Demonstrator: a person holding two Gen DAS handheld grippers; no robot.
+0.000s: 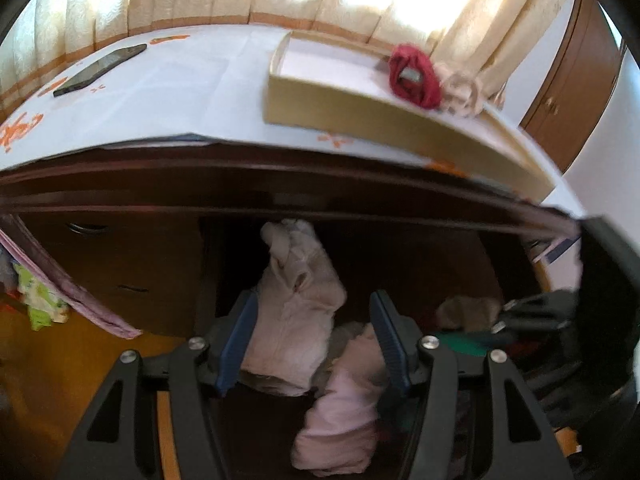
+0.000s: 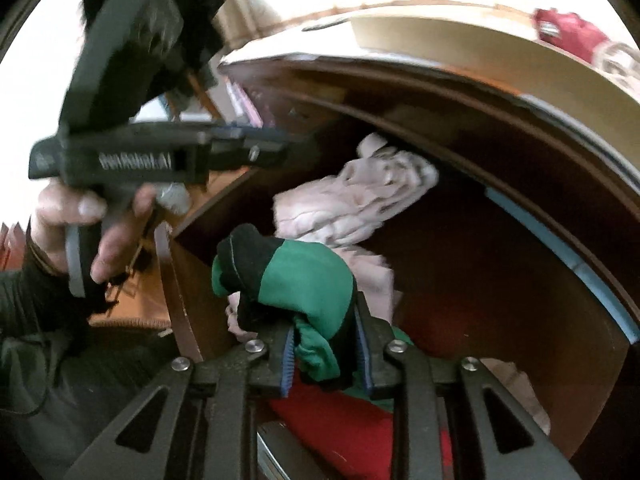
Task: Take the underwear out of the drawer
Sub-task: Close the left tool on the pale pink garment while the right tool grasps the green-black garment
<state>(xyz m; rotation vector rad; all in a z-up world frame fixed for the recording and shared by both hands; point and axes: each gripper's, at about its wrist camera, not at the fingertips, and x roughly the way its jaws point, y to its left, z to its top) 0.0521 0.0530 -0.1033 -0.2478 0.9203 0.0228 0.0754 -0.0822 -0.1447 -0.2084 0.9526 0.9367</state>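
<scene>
Right wrist: right gripper point(image 2: 325, 346) pinching green underwear point(image 2: 304, 280) (black trim), left gripper point(image 1: 314, 334) spread over pink underwear point(image 1: 296, 308) in drawer point(image 2: 520, 264).

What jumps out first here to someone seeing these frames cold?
The green-and-black underwear clamped in the right tool, low in the open drawer, grabs the eye first. Next, the left tool open over pale pink garments in the same drawer. Up on the tabletop, a dark red piece lies on the rim of a shallow cardboard tray.
</scene>
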